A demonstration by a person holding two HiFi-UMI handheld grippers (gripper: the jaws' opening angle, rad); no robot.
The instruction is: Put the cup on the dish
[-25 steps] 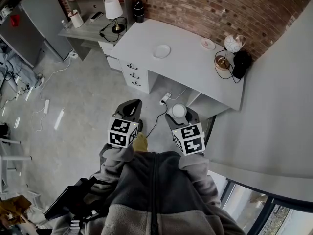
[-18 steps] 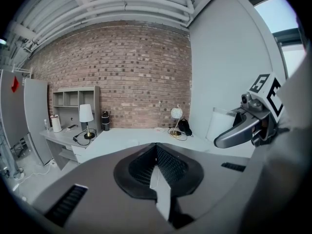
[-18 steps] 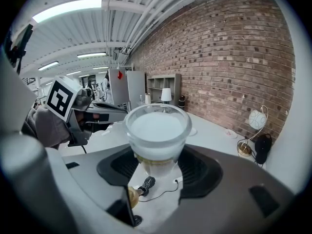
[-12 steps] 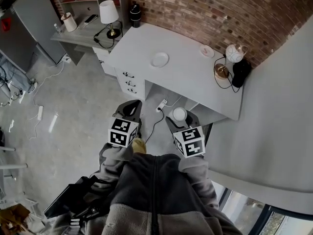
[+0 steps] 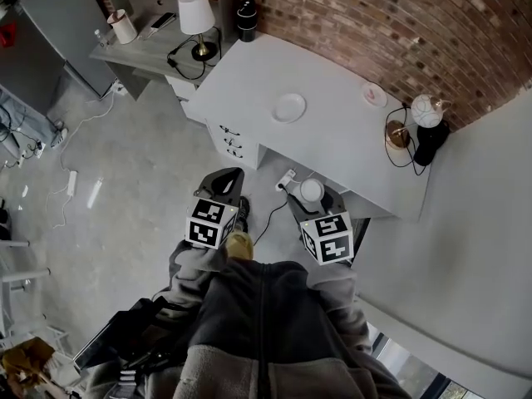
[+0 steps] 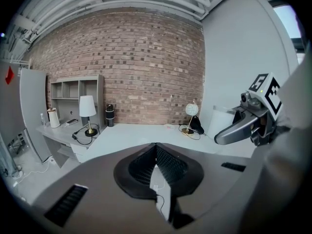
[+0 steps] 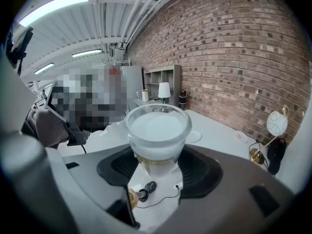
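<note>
In my right gripper (image 5: 312, 198) stands a clear glass cup (image 5: 311, 189) with a white inside, upright, the jaws shut on its lower part. In the right gripper view the cup (image 7: 157, 130) fills the middle between the fingers (image 7: 117, 167). A round white dish (image 5: 288, 107) lies on the white desk (image 5: 332, 140) ahead, well beyond the cup; its edge shows behind the cup as the dish (image 7: 193, 137). To the left, over the floor, my left gripper (image 5: 223, 181) is shut and empty, its tips together (image 6: 156, 147).
On the desk stand a small pinkish saucer (image 5: 374, 94), a globe lamp (image 5: 426, 110) and a black bottle (image 5: 246, 19). A white-shaded lamp (image 5: 195, 12) stands on the lower grey side table (image 5: 133, 52). Drawers (image 5: 237, 135) sit under the desk; cables lie on the floor (image 5: 125, 181).
The desk and dish have slid to the right and slightly down in the head view. Both grippers keep their places in front of the body, the cup still held.
</note>
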